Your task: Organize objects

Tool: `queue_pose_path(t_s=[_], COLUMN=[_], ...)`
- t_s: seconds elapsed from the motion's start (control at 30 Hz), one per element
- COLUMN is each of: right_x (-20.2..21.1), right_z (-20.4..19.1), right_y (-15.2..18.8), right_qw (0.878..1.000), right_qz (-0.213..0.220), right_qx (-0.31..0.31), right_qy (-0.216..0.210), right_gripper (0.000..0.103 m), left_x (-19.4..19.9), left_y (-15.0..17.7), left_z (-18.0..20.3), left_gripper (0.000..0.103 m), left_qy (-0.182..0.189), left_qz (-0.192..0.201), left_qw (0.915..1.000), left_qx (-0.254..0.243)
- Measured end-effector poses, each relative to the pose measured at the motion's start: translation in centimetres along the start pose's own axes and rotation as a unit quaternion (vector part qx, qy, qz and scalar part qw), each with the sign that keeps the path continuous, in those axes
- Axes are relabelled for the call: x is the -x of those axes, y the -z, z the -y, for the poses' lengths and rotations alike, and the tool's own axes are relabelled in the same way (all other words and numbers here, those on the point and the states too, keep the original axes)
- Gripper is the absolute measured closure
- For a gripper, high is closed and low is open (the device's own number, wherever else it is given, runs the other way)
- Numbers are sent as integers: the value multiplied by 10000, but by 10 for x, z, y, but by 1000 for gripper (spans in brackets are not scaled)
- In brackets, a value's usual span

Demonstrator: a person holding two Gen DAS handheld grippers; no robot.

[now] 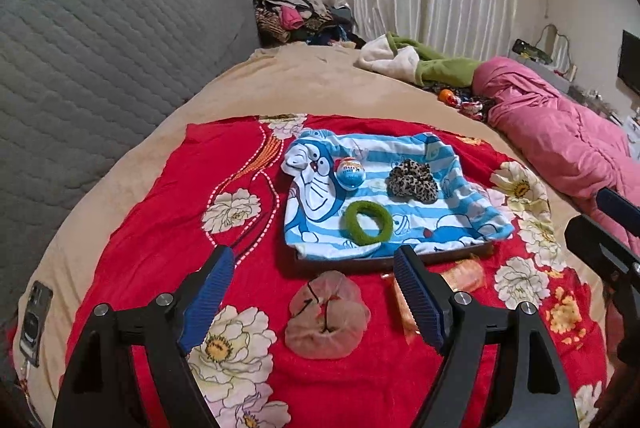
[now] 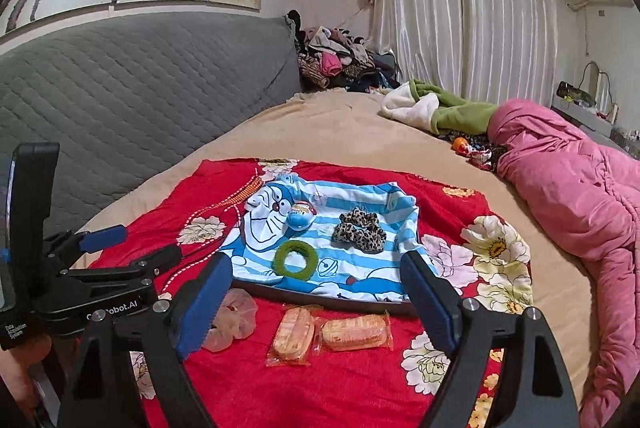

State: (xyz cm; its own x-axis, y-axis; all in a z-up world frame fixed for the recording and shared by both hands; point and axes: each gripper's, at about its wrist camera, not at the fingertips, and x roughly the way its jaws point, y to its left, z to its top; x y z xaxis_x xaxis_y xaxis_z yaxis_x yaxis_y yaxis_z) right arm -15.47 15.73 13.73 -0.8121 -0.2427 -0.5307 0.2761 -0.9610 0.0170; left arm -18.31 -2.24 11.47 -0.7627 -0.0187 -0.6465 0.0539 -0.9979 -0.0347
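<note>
Above the red floral cloth (image 1: 168,211), both tongs, left (image 1: 316,288) and right (image 2: 320,292), angled downward, spread wide, empty.

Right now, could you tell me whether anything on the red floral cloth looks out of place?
Three items lie off the blue-and-white striped cartoon cloth over the tray: a sheer pink scrunchie and two clear-wrapped snack cakes, all just in front of its near edge. The green ring, leopard scrunchie and blue egg sit on it.

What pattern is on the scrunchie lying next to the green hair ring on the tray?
Leopard print, tan with dark spots, on the scrunchie; clearest in the left wrist view.
</note>
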Motion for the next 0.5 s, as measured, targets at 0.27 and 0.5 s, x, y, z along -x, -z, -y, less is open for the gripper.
queue_pose_path(t_s=[0.27, 0.5], right_x=[23, 28], right_z=[-7, -13], right_y=[4, 11], right_qw=[9999, 9999], right_qz=[139, 86], right_qx=[34, 62], right_qy=[20, 44], right_gripper=[13, 13], left_x=[17, 27], left_y=[9, 20], left_z=[-2, -5], left_gripper=[20, 20], left_qy=[4, 49], left_qz=[64, 77], left_qw=[10000, 10000], left_qx=[-3, -1])
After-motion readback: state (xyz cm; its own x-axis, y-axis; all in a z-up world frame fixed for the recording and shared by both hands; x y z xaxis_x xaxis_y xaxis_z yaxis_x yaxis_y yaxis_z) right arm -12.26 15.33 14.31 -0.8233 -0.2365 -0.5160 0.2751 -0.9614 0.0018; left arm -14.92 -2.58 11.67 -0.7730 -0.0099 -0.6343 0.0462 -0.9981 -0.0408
